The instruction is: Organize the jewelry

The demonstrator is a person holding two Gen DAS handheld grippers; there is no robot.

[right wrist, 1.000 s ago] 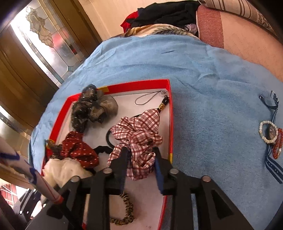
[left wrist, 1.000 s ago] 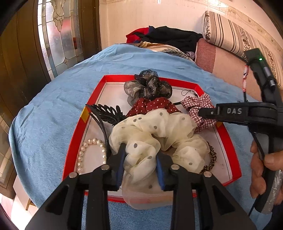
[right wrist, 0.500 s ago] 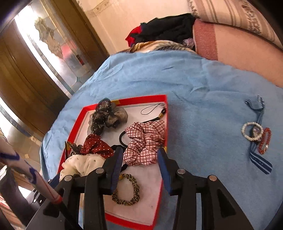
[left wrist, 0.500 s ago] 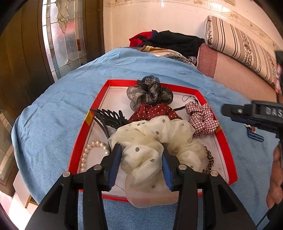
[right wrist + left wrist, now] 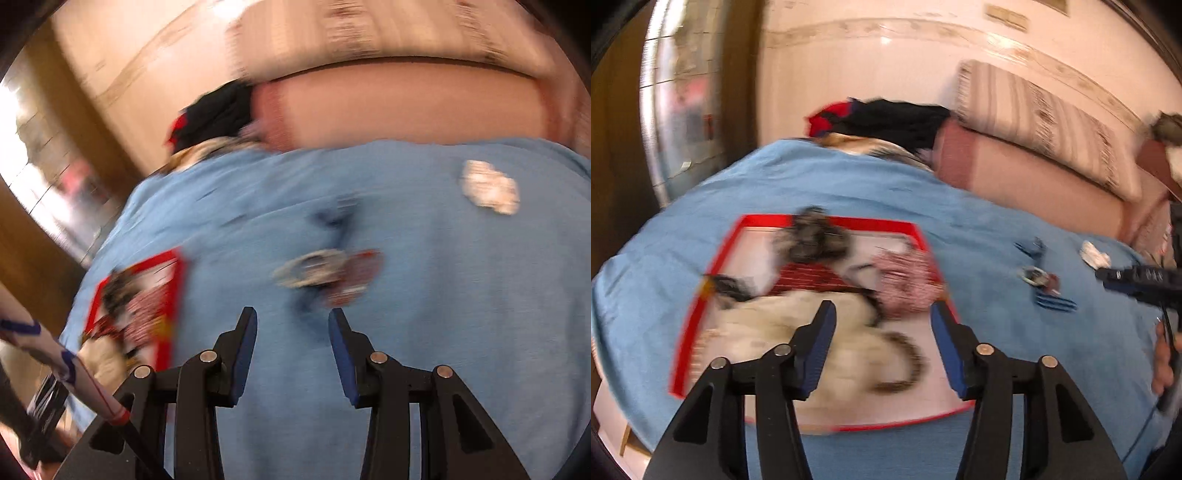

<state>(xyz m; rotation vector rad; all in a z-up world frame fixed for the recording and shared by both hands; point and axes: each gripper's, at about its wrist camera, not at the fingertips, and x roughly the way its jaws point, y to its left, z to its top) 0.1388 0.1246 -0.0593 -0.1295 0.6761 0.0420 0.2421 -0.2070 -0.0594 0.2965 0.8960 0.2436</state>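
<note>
Both views are motion-blurred. A red-rimmed tray (image 5: 827, 221) on the blue cloth holds a cream dotted scrunchie (image 5: 783, 317), a plaid scrunchie (image 5: 905, 284), a dark red one (image 5: 809, 280), a grey one (image 5: 812, 240) and a leopard band (image 5: 905, 365). My left gripper (image 5: 882, 336) is open and empty above the tray's front. My right gripper (image 5: 291, 336) is open and empty over the cloth, just short of a white bead bracelet (image 5: 314, 266), a red bracelet (image 5: 358, 277) and a blue ribbon (image 5: 332, 218). The tray (image 5: 173, 295) lies at its left.
The blue cloth (image 5: 1015, 369) covers a round surface. A white crumpled item (image 5: 487, 188) lies at the far right of it. Piled clothes (image 5: 886, 122) and a striped cushion (image 5: 1034, 118) on a pink sofa sit behind. A wooden door with glass stands left.
Both grippers let go of their scrunchies, opened wide and pulled back. The right gripper swung right, away from the tray, toward the bracelets on the cloth.
</note>
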